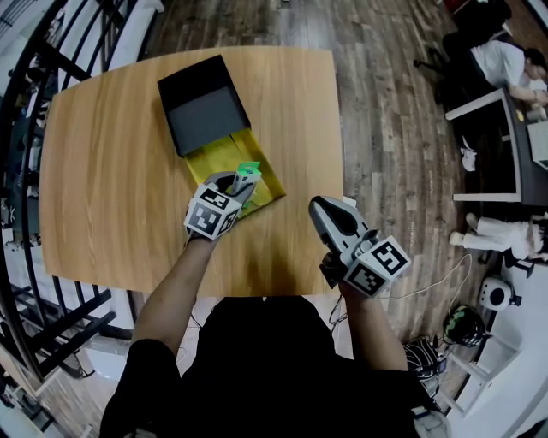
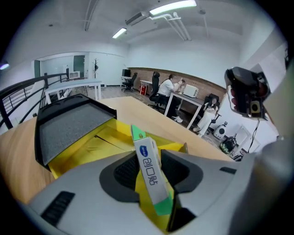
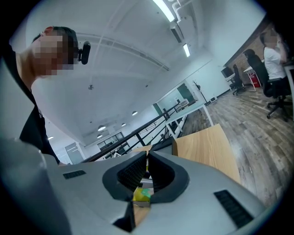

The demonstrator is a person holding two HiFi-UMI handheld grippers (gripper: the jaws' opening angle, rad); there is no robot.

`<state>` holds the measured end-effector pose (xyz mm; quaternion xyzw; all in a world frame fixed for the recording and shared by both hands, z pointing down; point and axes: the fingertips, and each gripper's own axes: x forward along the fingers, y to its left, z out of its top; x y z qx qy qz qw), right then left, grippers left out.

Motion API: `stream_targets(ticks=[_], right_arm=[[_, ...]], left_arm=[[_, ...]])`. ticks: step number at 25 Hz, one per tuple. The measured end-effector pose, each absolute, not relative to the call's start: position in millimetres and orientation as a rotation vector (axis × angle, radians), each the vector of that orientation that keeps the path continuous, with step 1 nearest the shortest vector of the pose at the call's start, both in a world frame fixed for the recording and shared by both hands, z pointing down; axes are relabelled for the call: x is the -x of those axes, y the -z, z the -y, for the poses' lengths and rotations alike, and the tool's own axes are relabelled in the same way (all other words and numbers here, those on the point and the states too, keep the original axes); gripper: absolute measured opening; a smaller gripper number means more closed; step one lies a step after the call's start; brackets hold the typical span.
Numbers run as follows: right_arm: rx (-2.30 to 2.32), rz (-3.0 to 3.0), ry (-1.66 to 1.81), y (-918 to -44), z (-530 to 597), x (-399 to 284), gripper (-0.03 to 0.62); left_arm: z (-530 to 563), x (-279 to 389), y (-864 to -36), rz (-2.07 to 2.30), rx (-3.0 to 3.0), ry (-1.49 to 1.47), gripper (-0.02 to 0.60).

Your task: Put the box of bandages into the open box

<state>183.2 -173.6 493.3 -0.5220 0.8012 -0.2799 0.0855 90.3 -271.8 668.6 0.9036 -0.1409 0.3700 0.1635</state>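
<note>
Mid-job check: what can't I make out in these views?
Whether the bandage box touches the open box floor: head view, left gripper covers it.
Bandage box print: head view, too small.
Open box: right gripper view, only a sliver shows past the right gripper.

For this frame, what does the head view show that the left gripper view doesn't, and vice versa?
Only the head view: the whole wooden table, the left gripper's marker cube, and the person's forearms.
Only the left gripper view: the print on the white face of the bandage box, which leans between jaws standing apart, and the ceiling lights.
Both: the bandage box at the yellow inside of the open box, with the black lid behind it.
</note>
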Motion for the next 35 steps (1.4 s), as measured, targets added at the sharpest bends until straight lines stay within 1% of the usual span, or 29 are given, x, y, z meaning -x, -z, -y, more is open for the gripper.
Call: stream_targets(ticks=[4,5,16,24,30,35], right_arm=[[1.550,-2.395,0.845,-493.6,171.4,-187.7,0.039],[1.549,-2.397,0.847,-494.3,171.1,-187.8,0.039],[1.506,-2.446,0.828,-485.8,174.8,-175.8,0.038],[1.457,-2.512,0.742,-462.8,173.5,-158.5,0.038],[1.421,-2.553,0.662,-442.2,170.3,-144.0,0.040],[1.405,-2.577,0.602,-427.0,169.6,-135.2,0.040]], left_arm=[[284.1,-85.9,-668.9,0.497,-2.596,-1.102,0.218],[287.2,-83.5,-668.7,0.519,-2.602,-1.106,0.228],[304.6,-60.4,-642.0,0.657,-2.635,-1.022,0.230],[294.4,-46.4,-589.0,0.721,-2.670,-0.802,0.157],[284.3,-19.0,-547.5,0.813,-2.728,-0.676,0.096],[274.7,8.3,-519.1,0.870,-2.728,-0.543,0.079]])
